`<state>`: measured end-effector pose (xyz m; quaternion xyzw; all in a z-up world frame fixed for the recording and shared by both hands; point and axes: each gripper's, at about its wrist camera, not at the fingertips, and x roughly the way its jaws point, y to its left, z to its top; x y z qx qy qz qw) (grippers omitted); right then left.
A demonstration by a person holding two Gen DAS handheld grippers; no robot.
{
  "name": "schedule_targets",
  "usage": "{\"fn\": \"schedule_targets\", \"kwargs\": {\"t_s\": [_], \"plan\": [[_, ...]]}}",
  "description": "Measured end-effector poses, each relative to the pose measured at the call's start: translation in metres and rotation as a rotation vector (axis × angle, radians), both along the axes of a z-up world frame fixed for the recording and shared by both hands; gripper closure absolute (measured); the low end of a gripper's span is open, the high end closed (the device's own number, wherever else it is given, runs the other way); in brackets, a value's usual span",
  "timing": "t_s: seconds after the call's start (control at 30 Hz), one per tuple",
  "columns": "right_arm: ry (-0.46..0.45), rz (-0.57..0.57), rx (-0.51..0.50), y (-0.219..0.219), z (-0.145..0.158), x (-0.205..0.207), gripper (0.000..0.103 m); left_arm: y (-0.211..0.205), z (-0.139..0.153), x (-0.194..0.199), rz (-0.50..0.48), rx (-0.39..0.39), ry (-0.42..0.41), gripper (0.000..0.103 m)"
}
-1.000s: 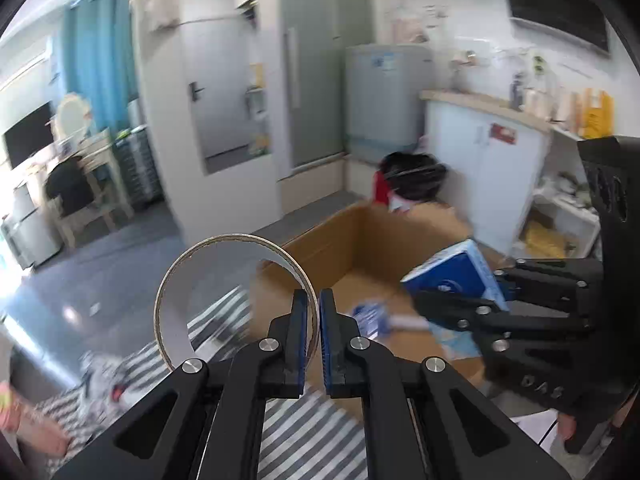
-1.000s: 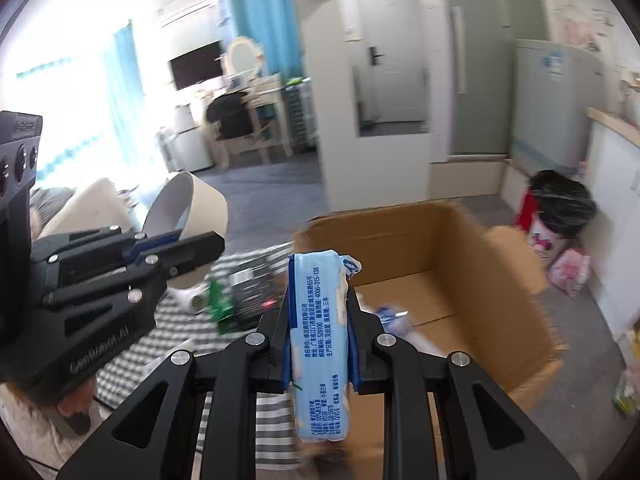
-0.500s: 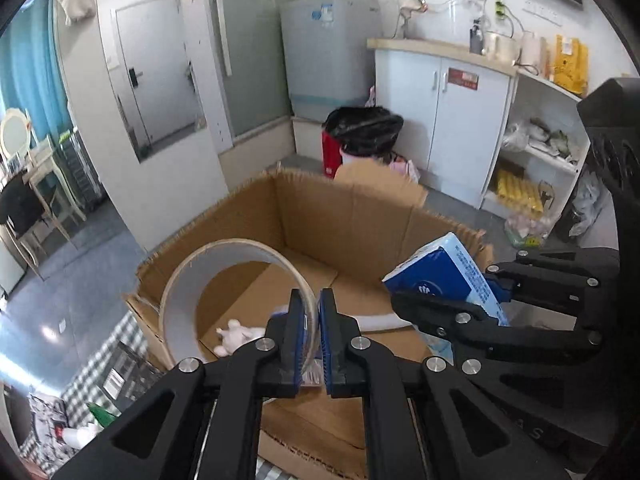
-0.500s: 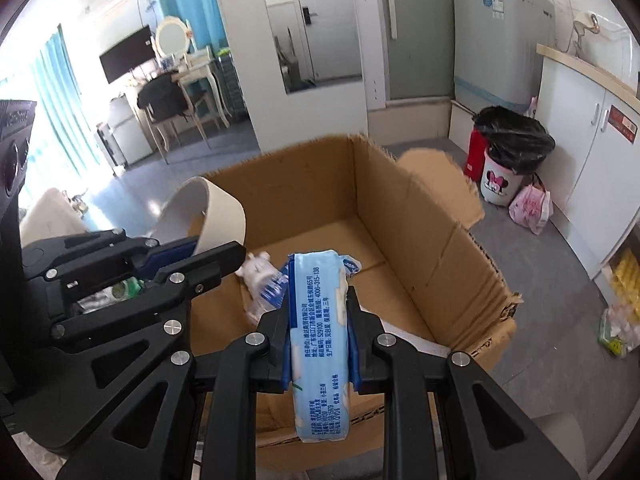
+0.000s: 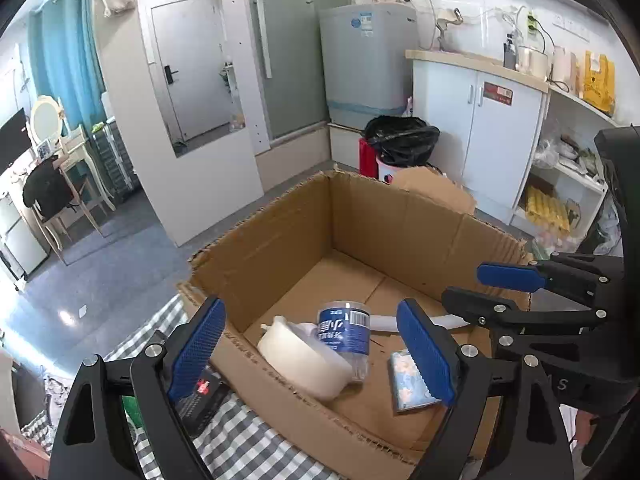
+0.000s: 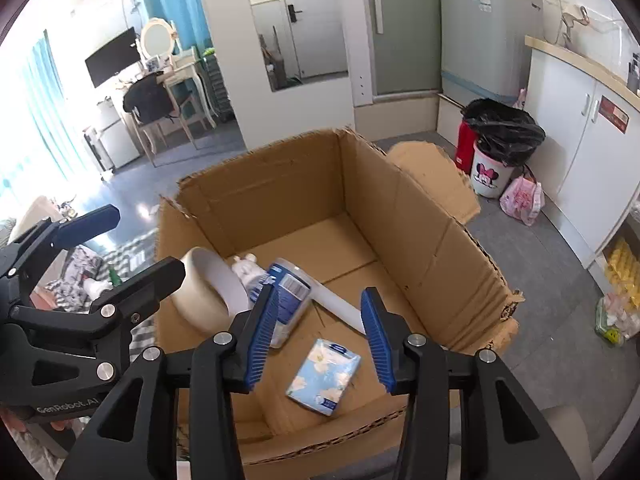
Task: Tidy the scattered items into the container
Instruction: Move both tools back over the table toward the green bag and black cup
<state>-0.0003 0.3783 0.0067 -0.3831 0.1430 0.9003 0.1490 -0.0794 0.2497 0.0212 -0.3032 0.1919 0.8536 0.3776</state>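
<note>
An open cardboard box (image 5: 360,220) (image 6: 420,220) stands on the floor below both grippers. Inside lie a cream tape roll (image 5: 304,364) (image 6: 208,292), a blue-labelled plastic bottle (image 5: 344,332) (image 6: 286,296), a light blue tissue pack (image 5: 408,380) (image 6: 324,376), a white tube (image 6: 340,304) and a small white figure (image 6: 244,264). My left gripper (image 5: 316,352) is open and empty above the box's near edge. My right gripper (image 6: 320,332) is open and empty above the tissue pack. Each gripper shows in the other's view, the right (image 5: 504,288) and the left (image 6: 120,244).
A grey checked cloth (image 5: 248,448) with a black item (image 5: 200,396) and a green bottle (image 6: 114,276) lies left of the box. A bin with a black bag (image 6: 500,140), a pink bag (image 6: 520,200) and white cabinets (image 5: 480,128) stand behind right.
Both grippers have opened. The tape roll left the left gripper and the tissue pack left the right gripper; both now lie in the box.
</note>
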Motion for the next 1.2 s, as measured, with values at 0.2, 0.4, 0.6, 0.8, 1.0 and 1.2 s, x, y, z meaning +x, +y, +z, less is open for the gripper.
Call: {"fn": "schedule_targets", "kwargs": {"t_s": [0.2, 0.4, 0.6, 0.8, 1.0, 1.2], "plan": [[0.062, 0.05, 0.005, -0.024, 0.022, 0.006, 0.06, -0.039, 0.018, 0.001, 0.062, 0.021, 0.02, 0.009], [0.107, 0.17, 0.026, -0.073, 0.042, 0.006, 0.06, -0.114, 0.034, 0.001, 0.222, 0.009, 0.023, 0.0], [0.116, 0.297, 0.014, -0.126, 0.042, -0.007, 0.055, -0.219, 0.036, -0.002, 0.428, 0.003, -0.061, 0.0], [0.063, 0.404, -0.02, -0.178, 0.017, -0.034, 0.055, -0.297, 0.008, -0.008, 0.592, -0.023, -0.089, 0.0], [-0.002, 0.467, -0.007, -0.222, -0.01, -0.062, 0.055, -0.332, -0.036, -0.018, 0.625, -0.003, -0.109, 0.0], [-0.044, 0.46, 0.005, -0.235, -0.028, -0.093, 0.055, -0.344, -0.076, -0.043, 0.643, -0.04, -0.109, 0.0]]}}
